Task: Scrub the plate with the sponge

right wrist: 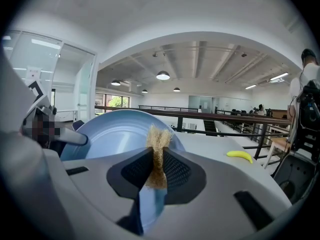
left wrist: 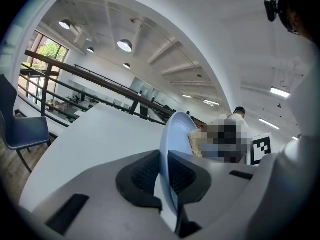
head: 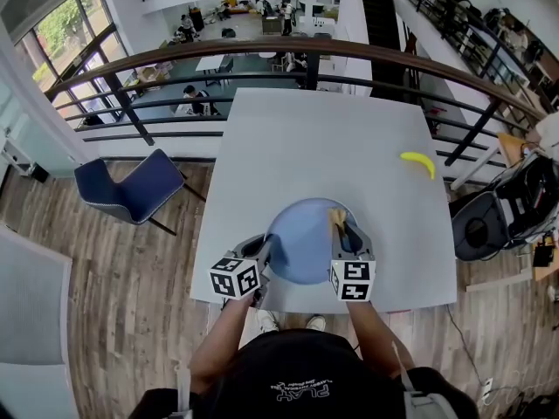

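At the six o'clock edge of the white rectangular table [head: 288, 138], a round pale-blue plate [head: 301, 238] is held tilted up. The left gripper [left wrist: 162, 171] is clamped on its rim at eight o'clock. The right gripper [right wrist: 157, 170] pinches a tan fibrous sponge [right wrist: 159, 140] at the plate's inner face, near one o'clock. Scrubbing appears to be in hand; the next move calls for sweeping the sponge across the face with the rim held firm. A yellow banana [head: 419, 162] lies at the table's three o'clock.

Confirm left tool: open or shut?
Shut. The left tool clamps the plate by its rim; both pads press it.
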Motion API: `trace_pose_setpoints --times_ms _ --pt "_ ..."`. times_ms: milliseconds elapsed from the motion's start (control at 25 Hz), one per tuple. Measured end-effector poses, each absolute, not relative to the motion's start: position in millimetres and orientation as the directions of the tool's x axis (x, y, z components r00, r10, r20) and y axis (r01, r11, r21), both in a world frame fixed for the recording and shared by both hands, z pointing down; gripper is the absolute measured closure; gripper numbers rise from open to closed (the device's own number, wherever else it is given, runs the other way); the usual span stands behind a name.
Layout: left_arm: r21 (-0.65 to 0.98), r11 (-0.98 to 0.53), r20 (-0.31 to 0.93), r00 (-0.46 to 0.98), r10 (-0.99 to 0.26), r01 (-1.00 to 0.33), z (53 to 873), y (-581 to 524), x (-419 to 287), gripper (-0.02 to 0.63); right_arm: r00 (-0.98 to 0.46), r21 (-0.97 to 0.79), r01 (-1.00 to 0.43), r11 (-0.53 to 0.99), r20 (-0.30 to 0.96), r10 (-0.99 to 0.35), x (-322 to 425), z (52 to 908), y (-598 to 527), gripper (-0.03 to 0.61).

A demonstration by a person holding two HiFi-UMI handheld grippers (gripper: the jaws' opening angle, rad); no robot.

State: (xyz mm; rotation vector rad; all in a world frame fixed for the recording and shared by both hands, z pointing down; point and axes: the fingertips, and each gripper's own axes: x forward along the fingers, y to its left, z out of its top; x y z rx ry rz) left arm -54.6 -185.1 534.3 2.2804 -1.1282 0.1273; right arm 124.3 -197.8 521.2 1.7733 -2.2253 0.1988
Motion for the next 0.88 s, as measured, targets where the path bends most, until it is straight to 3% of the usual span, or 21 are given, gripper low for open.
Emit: trace_pose_setpoints --times_ms 880 --pt "0.495 -0.431 0.309 0.617 -0.724 -0.754 538 -190 -63 0.586 -0.526 0.008 -0.827 0.562 0.341 -0.779 -17 528 -153 0.511"
